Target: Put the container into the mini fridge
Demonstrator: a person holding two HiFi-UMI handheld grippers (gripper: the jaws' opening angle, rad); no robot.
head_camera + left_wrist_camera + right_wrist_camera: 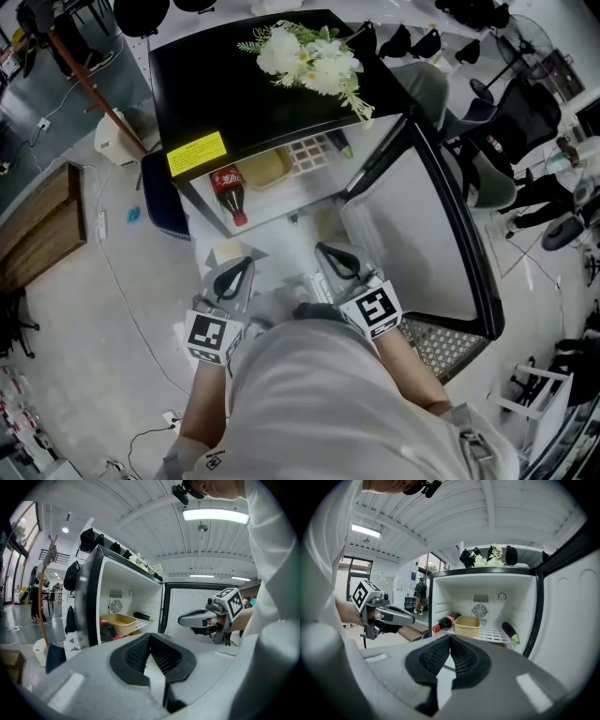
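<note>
The yellow container (263,169) stands inside the open mini fridge (253,103) on the white wire shelf, beside a lying cola bottle (228,192). It also shows in the left gripper view as the container (119,623) and in the right gripper view as the container (467,626). My left gripper (247,263) and right gripper (324,249) hover side by side in front of the fridge opening, close to my body. Both are shut with nothing between the jaws. A dark eggplant (510,632) lies on the shelf's right side.
The fridge door (422,234) stands swung open to the right. White flowers (314,58) lie on the black fridge top. Office chairs (506,122) crowd the right; a wooden crate (42,225) and a blue bin (161,197) sit left of the fridge.
</note>
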